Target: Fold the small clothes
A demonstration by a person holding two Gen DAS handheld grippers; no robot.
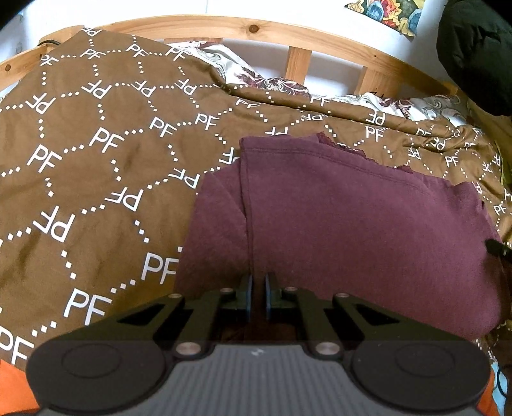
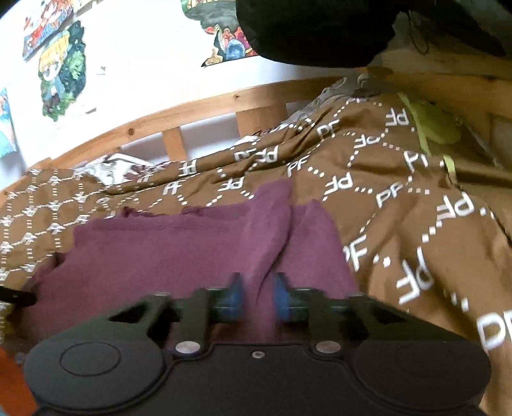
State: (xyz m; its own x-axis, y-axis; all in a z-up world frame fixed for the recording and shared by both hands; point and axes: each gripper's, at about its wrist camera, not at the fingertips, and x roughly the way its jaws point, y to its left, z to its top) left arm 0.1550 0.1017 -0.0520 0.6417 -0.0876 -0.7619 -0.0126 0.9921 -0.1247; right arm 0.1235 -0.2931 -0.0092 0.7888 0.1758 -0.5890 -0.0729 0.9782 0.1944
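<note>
A small maroon garment (image 1: 345,224) with a lace-trimmed far edge lies on a brown "PF"-patterned bed cover (image 1: 96,144). My left gripper (image 1: 258,292) is shut on a raised fold at the garment's near left edge. In the right wrist view the same maroon garment (image 2: 166,249) spreads to the left, and my right gripper (image 2: 258,296) is shut on a ridge of its cloth at the near right edge. The right gripper's tip (image 1: 494,246) shows at the right edge of the left wrist view; the left one's tip (image 2: 16,296) shows at the left edge of the right wrist view.
A wooden slatted bed rail (image 1: 294,60) runs along the far side against a white wall with posters (image 2: 60,70). A floral sheet (image 1: 256,76) shows under the cover. A dark bulky object (image 2: 313,28) hangs at the upper right. Orange cloth (image 1: 12,384) lies at the near left.
</note>
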